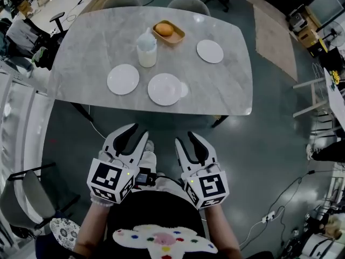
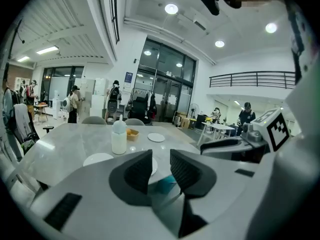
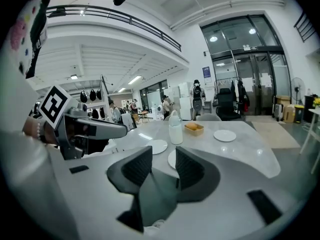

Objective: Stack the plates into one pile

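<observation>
Three white plates lie on the grey marble table [image 1: 226,90]: a left plate [image 1: 123,79], a middle plate [image 1: 164,89] near the front edge, and a far right plate [image 1: 209,51]. My left gripper [image 1: 133,134] and right gripper [image 1: 186,140] hover side by side over the floor, short of the table's near edge, both open and empty. In the left gripper view the left plate [image 2: 97,159] and far plate [image 2: 156,137] show beyond the open gripper [image 2: 161,166]. From the right gripper view the left plate [image 3: 156,146] and far plate [image 3: 224,135] appear past the open gripper [image 3: 164,166].
A white lidded bottle [image 1: 146,48] stands behind the near plates, and a tan tray [image 1: 168,31] holding an orange-coloured item sits beyond it. Two chairs [image 1: 188,4] are at the table's far side, another chair [image 1: 27,196] at my left. Cables [image 1: 280,204] cross the floor at right.
</observation>
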